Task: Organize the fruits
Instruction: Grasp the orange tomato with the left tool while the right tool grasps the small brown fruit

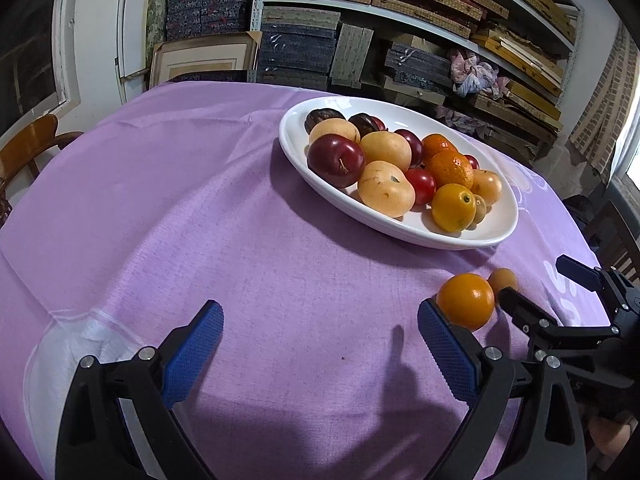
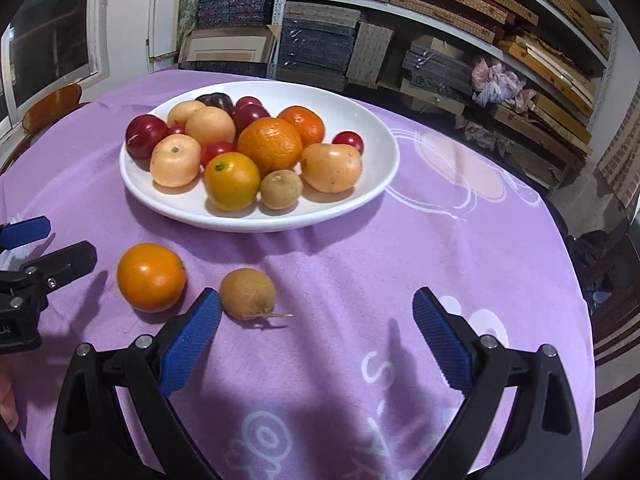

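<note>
A white oval plate [image 1: 496, 236] [image 2: 384, 152] on the purple cloth holds several fruits: red plums, pale yellow ones, oranges, cherry tomatoes and a brown longan. Two fruits lie loose on the cloth in front of it: a small orange [image 1: 466, 301] [image 2: 151, 277] and a brown longan [image 1: 503, 279] [image 2: 248, 293] with a stem. My left gripper [image 1: 320, 336] is open, its right finger just beside the loose orange. My right gripper [image 2: 317, 322] is open too, its left finger close beside the longan. Each gripper shows at the edge of the other's view.
The round table under the purple cloth [image 1: 180, 220] [image 2: 460, 240] drops off on all sides. Wooden chairs [image 1: 28, 144] stand at the left. Shelves stacked with boxes [image 1: 400, 20] line the wall behind the table.
</note>
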Available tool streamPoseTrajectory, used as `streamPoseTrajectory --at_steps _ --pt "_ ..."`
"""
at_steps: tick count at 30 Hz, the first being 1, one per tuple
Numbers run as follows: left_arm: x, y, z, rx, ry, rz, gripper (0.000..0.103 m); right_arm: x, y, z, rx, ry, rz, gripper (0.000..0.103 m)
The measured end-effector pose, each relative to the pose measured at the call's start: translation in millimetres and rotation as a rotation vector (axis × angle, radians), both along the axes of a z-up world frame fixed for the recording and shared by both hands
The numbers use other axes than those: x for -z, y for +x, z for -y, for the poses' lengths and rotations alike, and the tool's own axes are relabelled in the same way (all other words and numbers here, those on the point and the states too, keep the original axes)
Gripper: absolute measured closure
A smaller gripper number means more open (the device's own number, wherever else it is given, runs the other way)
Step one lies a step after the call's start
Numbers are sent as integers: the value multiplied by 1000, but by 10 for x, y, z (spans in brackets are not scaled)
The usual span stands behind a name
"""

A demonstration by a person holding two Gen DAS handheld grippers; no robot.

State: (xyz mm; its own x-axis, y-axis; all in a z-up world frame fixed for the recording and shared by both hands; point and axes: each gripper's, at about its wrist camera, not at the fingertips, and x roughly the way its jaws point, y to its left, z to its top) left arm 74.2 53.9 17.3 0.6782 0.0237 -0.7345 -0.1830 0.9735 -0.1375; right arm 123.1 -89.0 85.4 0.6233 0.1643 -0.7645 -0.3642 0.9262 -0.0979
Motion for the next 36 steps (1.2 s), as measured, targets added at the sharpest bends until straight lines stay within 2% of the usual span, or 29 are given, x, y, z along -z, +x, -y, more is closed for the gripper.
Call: streamPoseTrajectory --at_steps 4,6,10,12,13,14,18,20,23,28,34,36 --pt "10 4 5 1 -2 -2 5 22 36 313 80 3 -11 8" --pt "13 4 9 2 -1 -2 5 -2 6 460 98 43 -7 8" --pt "20 1 26 9 3 -5 5 -111 -111 437 28 127 14 9" --pt "19 -6 10 3 -2 -1 5 -140 -188 257 -53 141 13 22" --pt "17 -6 0 -4 -7 0 5 -129 -186 174 -86 138 -1 35" --pt "19 -6 -18 -11 -16 0 5 -108 -177 104 -108 134 -18 41" --pt "43 9 -100 -30 -66 -19 5 -35 -130 -117 -123 106 -29 42" --pt "50 14 -124 -37 -83 -25 5 -39 -71 -126 -118 124 -32 50" --pt "40 4 -122 -37 -82 -24 5 -39 -13 -159 -121 121 -43 59" --pt "27 -8 -110 -30 -78 -22 5 27 37 -199 -122 94 -65 60" --pt "27 -6 -105 -28 -77 -25 5 68 113 -172 -111 100 -84 75" --pt "24 -6 -101 -29 -78 -24 5 78 135 -168 -113 98 -86 75"
